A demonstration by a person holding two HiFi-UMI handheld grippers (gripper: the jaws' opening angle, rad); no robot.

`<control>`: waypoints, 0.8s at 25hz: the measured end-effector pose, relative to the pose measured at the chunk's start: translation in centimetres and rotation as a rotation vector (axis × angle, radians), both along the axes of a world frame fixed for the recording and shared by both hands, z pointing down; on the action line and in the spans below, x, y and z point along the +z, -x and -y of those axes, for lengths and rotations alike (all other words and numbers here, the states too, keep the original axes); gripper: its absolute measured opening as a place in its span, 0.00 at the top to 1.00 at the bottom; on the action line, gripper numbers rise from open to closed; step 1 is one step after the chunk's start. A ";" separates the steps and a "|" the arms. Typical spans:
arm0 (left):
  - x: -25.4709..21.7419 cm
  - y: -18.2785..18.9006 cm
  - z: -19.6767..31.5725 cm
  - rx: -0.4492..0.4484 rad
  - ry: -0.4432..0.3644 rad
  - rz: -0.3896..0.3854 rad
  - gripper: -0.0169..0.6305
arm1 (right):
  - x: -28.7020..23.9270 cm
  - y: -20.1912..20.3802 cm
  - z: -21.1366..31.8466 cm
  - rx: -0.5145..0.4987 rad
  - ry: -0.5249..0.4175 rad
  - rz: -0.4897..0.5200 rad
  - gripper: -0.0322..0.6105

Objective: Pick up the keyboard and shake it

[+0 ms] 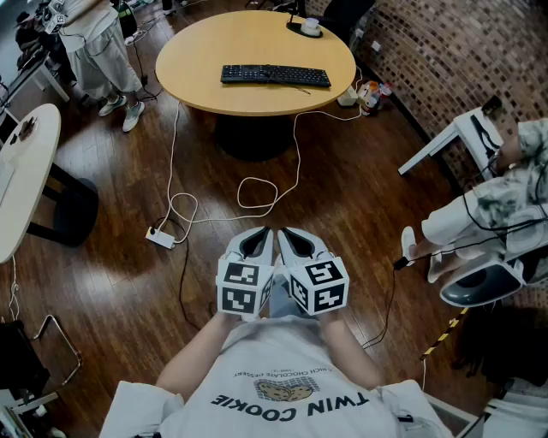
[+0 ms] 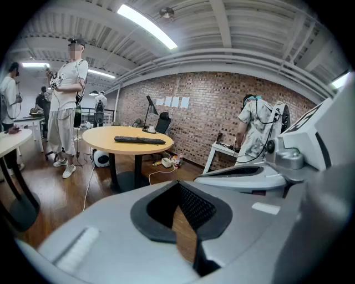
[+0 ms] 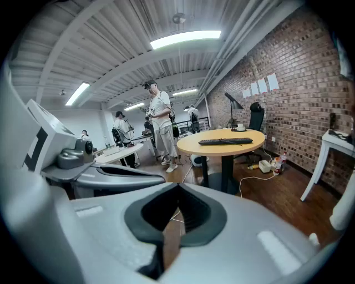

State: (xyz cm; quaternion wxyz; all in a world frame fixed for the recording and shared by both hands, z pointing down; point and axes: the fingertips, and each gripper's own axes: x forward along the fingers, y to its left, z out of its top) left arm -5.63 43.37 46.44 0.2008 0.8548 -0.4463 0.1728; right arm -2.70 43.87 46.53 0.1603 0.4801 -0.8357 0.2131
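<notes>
A black keyboard (image 1: 276, 75) lies flat on a round wooden table (image 1: 197, 60) at the far side of the room. It also shows as a dark strip (image 2: 139, 140) in the left gripper view and as the keyboard (image 3: 225, 141) in the right gripper view. Both grippers are held side by side close to the person's chest, far short of the table. My left gripper (image 1: 264, 240) is shut with nothing in it. My right gripper (image 1: 289, 240) is shut and empty too.
White cables (image 1: 257, 192) and a power strip (image 1: 160, 237) lie on the wooden floor between me and the table. A cup on a dark coaster (image 1: 309, 26) stands at the table's far edge. A person (image 1: 98, 43) stands far left; another (image 1: 497, 205) bends at a white table, right.
</notes>
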 end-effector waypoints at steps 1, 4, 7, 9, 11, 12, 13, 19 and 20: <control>0.1 -0.3 1.3 0.001 -0.002 0.003 0.96 | 0.1 -0.4 1.3 0.002 -0.003 -0.002 0.95; 0.3 -1.2 5.3 0.005 -0.004 0.019 0.96 | 0.5 -1.5 5.4 0.001 -0.008 -0.009 0.95; 0.3 -2.2 9.6 0.002 -0.006 0.045 0.96 | 0.8 -2.7 9.6 -0.019 -0.011 -0.023 0.95; 0.0 -3.0 12.3 -0.006 -0.014 0.056 0.96 | 0.8 -3.7 12.2 -0.041 -0.017 -0.043 0.95; -0.2 -4.0 15.0 -0.019 -0.023 0.063 0.96 | 0.6 -4.8 14.8 -0.062 -0.029 -0.059 0.95; -0.2 -4.5 16.3 -0.026 -0.026 0.069 0.96 | 0.6 -5.4 16.1 -0.073 -0.035 -0.064 0.95; -0.3 -5.0 17.7 -0.033 -0.029 0.077 0.96 | 0.5 -6.0 17.4 -0.084 -0.041 -0.064 0.95; -0.4 -6.8 24.3 -0.051 -0.064 0.163 0.96 | 1.3 -8.8 23.7 -0.143 -0.049 -0.069 0.95; -0.3 -6.8 25.1 -0.052 -0.070 0.178 0.96 | 1.6 -9.1 24.4 -0.155 -0.051 -0.083 0.95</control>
